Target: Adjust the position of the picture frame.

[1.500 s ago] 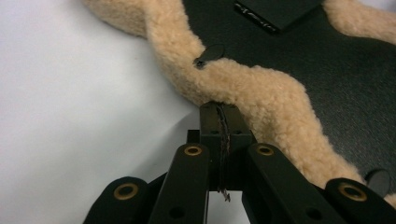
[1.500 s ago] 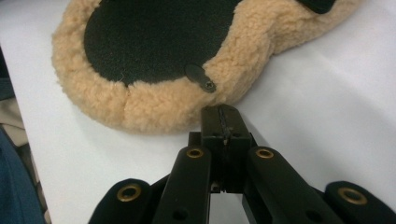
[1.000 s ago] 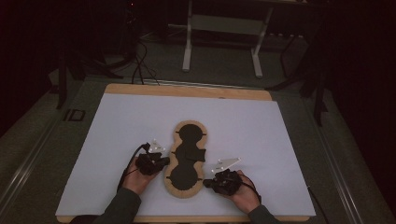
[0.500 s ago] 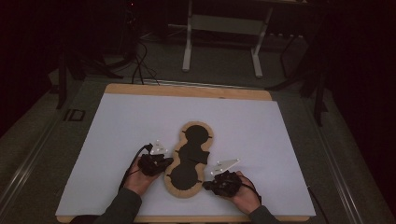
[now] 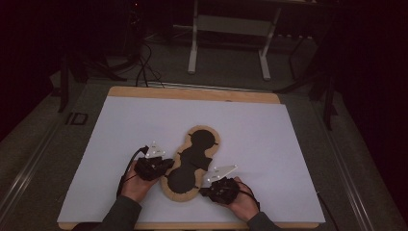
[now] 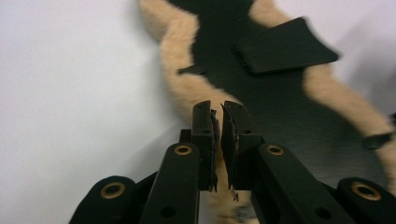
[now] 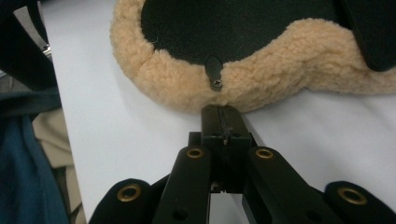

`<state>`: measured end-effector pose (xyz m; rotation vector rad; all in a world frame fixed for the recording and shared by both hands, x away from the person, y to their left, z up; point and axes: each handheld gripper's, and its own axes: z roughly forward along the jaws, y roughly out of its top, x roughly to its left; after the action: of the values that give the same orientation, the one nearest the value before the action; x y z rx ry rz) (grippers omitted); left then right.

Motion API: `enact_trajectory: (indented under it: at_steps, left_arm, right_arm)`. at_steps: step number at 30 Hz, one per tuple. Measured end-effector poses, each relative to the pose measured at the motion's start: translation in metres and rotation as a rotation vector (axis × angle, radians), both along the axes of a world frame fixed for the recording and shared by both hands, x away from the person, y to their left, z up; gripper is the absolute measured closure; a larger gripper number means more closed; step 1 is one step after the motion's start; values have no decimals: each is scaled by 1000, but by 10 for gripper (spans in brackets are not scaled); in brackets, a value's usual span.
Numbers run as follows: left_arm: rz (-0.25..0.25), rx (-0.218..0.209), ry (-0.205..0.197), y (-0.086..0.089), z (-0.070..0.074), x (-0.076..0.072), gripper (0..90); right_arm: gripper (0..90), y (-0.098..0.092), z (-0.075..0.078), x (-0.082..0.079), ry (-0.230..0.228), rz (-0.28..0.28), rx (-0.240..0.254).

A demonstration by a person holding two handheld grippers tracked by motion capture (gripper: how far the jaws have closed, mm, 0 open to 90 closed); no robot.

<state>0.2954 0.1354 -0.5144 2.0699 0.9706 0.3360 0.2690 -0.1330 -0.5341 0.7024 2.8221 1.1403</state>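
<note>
A peanut-shaped black pad (image 5: 190, 161) with a tan fleece rim lies tilted on the white sheet. My left gripper (image 5: 168, 164) is at the pad's left edge. In the left gripper view its jaws (image 6: 218, 109) hover over the fleece rim (image 6: 187, 88); they have just been opening to a narrow gap with nothing between them. My right gripper (image 5: 204, 191) is at the pad's lower right edge. In the right gripper view it (image 7: 223, 112) is shut and empty, its tip against the fleece (image 7: 261, 79) below a small riveted black tab (image 7: 215, 72).
The white sheet (image 5: 269, 144) covers a wooden tabletop (image 5: 192, 94). A black flap (image 6: 285, 44) lies on the pad. Beyond the table are white desk legs (image 5: 195, 43) and floor cables (image 5: 144, 67). A person's hands hold both grippers at the near edge.
The pad's near end has swung slightly left, leaving it more tilted. Both hands have stayed about where they were.
</note>
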Motion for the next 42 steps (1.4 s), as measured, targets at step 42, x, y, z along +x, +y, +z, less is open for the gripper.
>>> enact_trajectory:
  at_steps: [42]
  left_arm:
    - [-20,41,-7,9,1,-35,819]
  right_arm:
    - [899,67,-7,26,-30,-41,58]
